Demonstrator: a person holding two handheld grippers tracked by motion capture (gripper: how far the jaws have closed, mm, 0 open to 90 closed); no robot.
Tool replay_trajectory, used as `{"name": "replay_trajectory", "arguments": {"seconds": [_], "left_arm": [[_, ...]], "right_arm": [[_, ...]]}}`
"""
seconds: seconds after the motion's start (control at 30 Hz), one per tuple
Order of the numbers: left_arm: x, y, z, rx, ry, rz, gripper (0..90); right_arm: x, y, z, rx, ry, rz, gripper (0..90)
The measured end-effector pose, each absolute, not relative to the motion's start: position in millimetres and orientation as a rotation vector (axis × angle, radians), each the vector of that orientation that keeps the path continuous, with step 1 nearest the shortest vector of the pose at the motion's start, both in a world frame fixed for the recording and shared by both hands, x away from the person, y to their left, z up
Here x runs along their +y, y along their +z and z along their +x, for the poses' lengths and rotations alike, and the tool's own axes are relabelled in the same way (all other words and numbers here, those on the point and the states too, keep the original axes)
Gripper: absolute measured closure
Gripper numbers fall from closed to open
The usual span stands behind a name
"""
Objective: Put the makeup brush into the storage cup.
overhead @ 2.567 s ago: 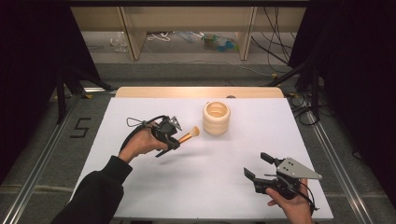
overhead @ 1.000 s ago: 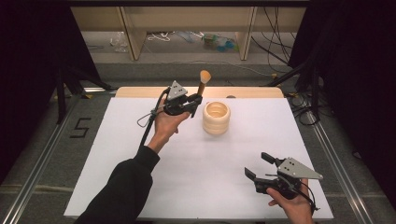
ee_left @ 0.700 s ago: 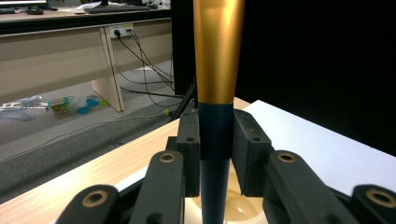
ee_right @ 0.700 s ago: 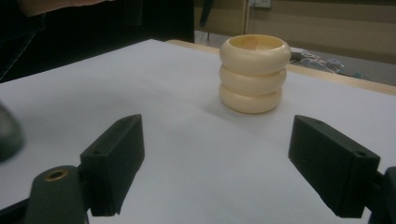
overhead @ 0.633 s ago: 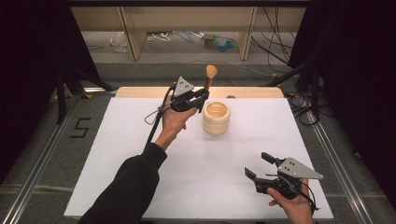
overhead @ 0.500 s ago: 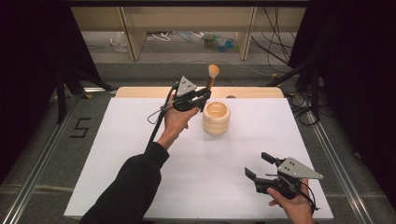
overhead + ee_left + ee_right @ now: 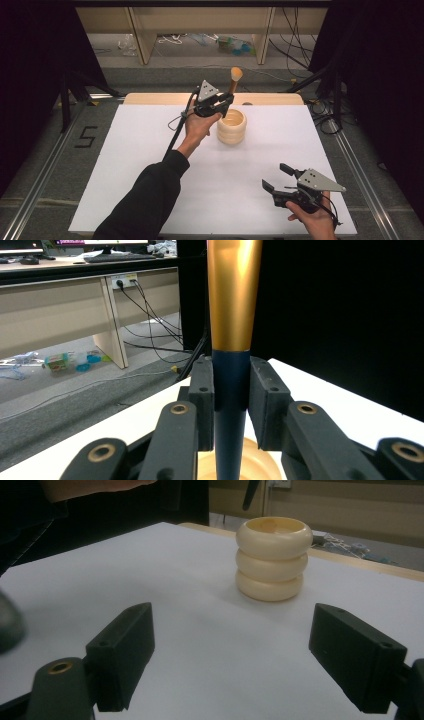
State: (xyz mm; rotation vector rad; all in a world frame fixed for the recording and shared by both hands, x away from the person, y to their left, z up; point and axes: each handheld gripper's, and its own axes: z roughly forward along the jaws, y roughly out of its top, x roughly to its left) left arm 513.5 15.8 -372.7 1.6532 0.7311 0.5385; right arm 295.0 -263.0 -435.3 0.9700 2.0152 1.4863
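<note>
White table (image 7: 150, 150), grey floor around it. Left gripper (image 7: 222, 102) pinched a brush (image 7: 231, 340) upright over the cream holder (image 7: 231, 127); right gripper (image 7: 281, 181) spread wide.

One brush (image 7: 235, 78), one ribbed cup (image 7: 231, 127), two grippers (image 7: 214, 104) (image 7: 286, 186)

Even overhead light; white table (image 7: 150, 150) bright, surroundings dark. Soft shadow under cup (image 7: 270, 560). Sheen on gold handle (image 7: 234, 290). Right gripper view dim; near jaws soft, blurred blob at left edge.
</note>
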Motion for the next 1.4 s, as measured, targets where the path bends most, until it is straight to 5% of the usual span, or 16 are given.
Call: {"name": "replay_trajectory", "arguments": {"seconds": [1.4], "left_arm": [[-4.6, -417.9, 528.7, 0.759, 0.504, 1.627, 74.3]], "right_arm": [[-262.8, -435.9, 294.4, 2.007, 1.497, 0.962, 19.4]]}}
